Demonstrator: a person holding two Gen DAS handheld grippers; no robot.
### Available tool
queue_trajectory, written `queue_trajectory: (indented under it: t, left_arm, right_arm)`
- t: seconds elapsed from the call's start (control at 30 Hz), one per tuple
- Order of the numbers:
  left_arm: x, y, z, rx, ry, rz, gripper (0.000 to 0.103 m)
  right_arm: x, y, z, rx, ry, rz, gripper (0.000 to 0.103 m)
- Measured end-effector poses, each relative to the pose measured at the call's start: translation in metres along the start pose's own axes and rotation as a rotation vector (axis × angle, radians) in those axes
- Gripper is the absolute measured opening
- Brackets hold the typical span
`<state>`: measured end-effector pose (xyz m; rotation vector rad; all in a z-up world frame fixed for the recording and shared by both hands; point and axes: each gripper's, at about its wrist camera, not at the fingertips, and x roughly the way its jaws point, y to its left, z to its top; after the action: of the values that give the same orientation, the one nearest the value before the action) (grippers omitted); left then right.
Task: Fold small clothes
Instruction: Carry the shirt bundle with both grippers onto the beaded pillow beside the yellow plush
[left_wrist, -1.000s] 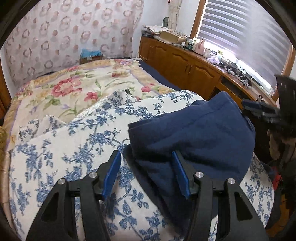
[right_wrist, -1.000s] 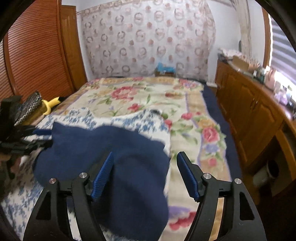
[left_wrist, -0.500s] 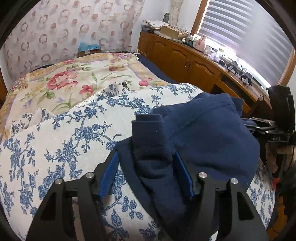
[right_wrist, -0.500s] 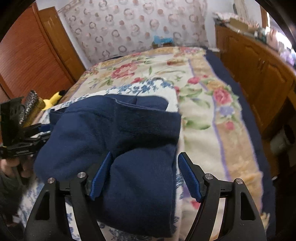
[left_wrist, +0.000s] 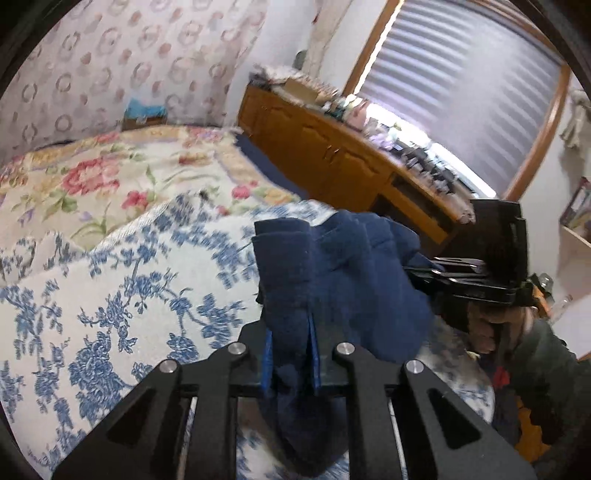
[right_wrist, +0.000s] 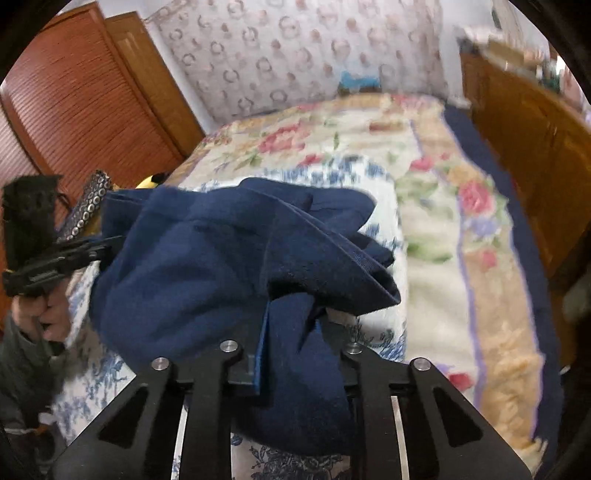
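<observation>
Left wrist view, no legible writing, navy garment (left_wrist: 343, 280)

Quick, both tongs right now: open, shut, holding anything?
Left tongs: jaws have just closed, shut on a bunched edge of the navy garment.
Right tongs: jaws have just closed, shut on the same navy garment's other end.

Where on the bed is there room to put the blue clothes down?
Bare spots: the blue-flowered cover left of the navy garment, and the rose-patterned quilt between the garment and the wooden cabinets. It is crowded by the left gripper and right gripper, both clamped on the garment.
</observation>
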<state>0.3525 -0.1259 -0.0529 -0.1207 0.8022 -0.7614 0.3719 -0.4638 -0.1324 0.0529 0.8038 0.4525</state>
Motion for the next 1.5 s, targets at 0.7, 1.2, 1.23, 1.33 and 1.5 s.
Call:
queue_trajectory:
  t: [0.7, 1.2, 1.23, 1.33, 1.5]
  left_arm:
    - [-0.308, 0.114, -0.082, -0.209, -0.433, 0.403, 0.012]
    - [-0.301, 0.228, -0.158, -0.412, -0.341, 0.572, 0.014]
    - [-0.301, 0.229, -0.16, -0.412, -0.338, 0.573, 0.015]
    - [-0.303, 0.227, -0.162, -0.393, -0.335, 0.596, 0.022]
    - [-0.316, 0.208, -0.164, -0.341, -0.34, 0.647, 0.042]
  right_arm:
    - [0.063, 0.309, 0.134, -0.524, -0.137, 0.333, 0.017]
    - [0.243, 0.448, 0.159, -0.66, -0.004, 0.21, 0.033]
    - [0.242, 0.447, 0.161, -0.643, -0.033, 0.185, 0.043]
    - [0.226, 0.444, 0.163, -0.629, -0.128, 0.142, 0.046]
    - [0.199, 0.446, 0.156, -0.612, -0.188, 0.239, 0.049]
